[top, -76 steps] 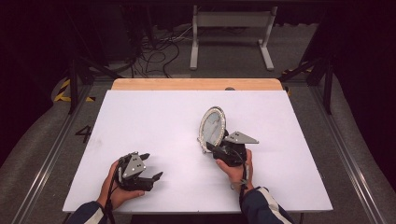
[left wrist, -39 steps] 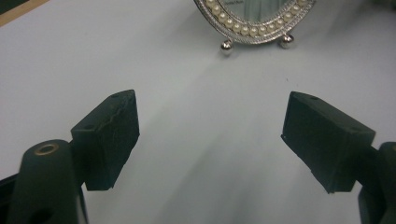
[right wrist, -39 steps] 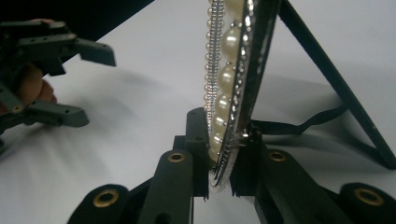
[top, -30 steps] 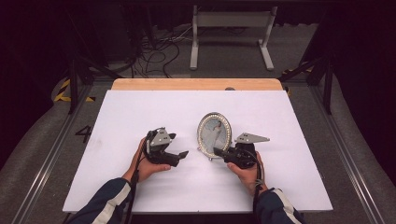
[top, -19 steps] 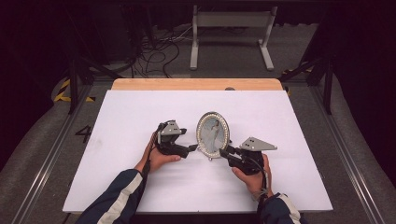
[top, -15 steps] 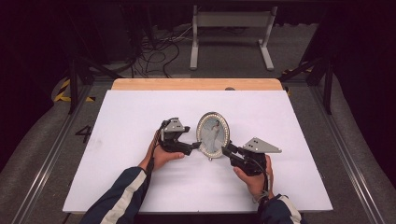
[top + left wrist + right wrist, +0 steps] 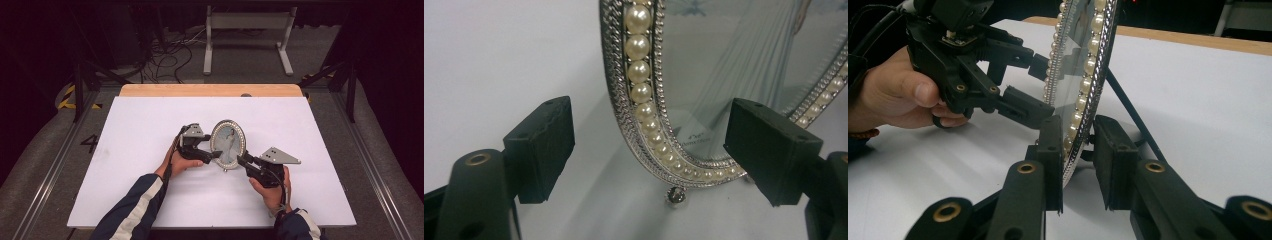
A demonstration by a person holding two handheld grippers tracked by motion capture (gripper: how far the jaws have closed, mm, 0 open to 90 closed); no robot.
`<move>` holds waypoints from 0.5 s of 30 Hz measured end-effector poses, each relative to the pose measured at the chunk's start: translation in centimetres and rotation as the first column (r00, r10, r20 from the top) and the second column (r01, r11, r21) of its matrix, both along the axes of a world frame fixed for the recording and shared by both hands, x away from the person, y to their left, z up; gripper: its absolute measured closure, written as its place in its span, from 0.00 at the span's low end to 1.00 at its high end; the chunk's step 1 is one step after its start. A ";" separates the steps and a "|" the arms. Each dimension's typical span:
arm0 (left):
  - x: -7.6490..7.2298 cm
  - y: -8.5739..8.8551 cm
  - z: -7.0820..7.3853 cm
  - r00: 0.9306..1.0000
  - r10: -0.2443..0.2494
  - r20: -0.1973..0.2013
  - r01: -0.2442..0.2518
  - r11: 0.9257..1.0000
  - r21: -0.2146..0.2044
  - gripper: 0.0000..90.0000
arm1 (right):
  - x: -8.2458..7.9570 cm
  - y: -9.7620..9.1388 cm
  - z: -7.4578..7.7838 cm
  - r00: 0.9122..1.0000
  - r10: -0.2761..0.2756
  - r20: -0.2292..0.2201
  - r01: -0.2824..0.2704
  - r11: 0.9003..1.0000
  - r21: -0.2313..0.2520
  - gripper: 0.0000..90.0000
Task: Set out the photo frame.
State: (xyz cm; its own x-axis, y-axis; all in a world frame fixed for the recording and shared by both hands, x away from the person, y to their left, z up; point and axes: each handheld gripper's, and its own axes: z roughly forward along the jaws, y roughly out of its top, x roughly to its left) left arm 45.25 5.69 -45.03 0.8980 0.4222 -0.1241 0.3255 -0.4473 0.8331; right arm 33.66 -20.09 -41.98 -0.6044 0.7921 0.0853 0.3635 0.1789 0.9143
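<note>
An oval silver picture frame [image 7: 228, 144] edged with pearls stands upright near the middle of the white table [image 7: 150, 125]. My right gripper [image 7: 241, 159] is shut on its lower right rim; in the right gripper view the pads [image 7: 1052, 150] clamp the pearl edge [image 7: 1083, 75], and the jaws have just been closing on it. My left gripper [image 7: 216, 156] comes in from the left and is open. In the left gripper view its pads [image 7: 544, 145] stand on either side of the frame's lower rim [image 7: 644, 100], apart from it. The left gripper [image 7: 1040, 87] also appears beyond the frame in the right gripper view.
The frame's back strut [image 7: 1128, 110] slants down to the table behind it. A wooden strip [image 7: 210, 90] runs along the table's far edge. Beyond it, a metal stand [image 7: 247, 30] and cables [image 7: 165, 50] lie on the dark floor.
The left hand has moved right, up to the frame, and its jaws now straddle the lower left rim. The right gripper keeps hold of the frame, which now faces me more squarely.
</note>
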 end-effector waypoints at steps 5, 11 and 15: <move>-0.2 -0.3 0.0 0.999 -0.040 -0.005 0.040 0.999 0.008 0.26 | 0.0 0.0 0.0 1.000 0.002 -0.001 -0.002 1.000 0.001 0.83; -0.9 -0.4 0.6 0.999 -0.049 0.023 0.048 0.998 0.029 0.31 | 0.2 0.0 0.1 1.000 0.013 -0.001 -0.013 1.000 -0.009 0.83; -1.0 -0.1 0.7 0.999 -0.036 0.017 0.036 0.999 0.028 0.39 | 0.4 -0.1 0.1 1.000 0.011 -0.004 -0.012 1.000 -0.013 0.83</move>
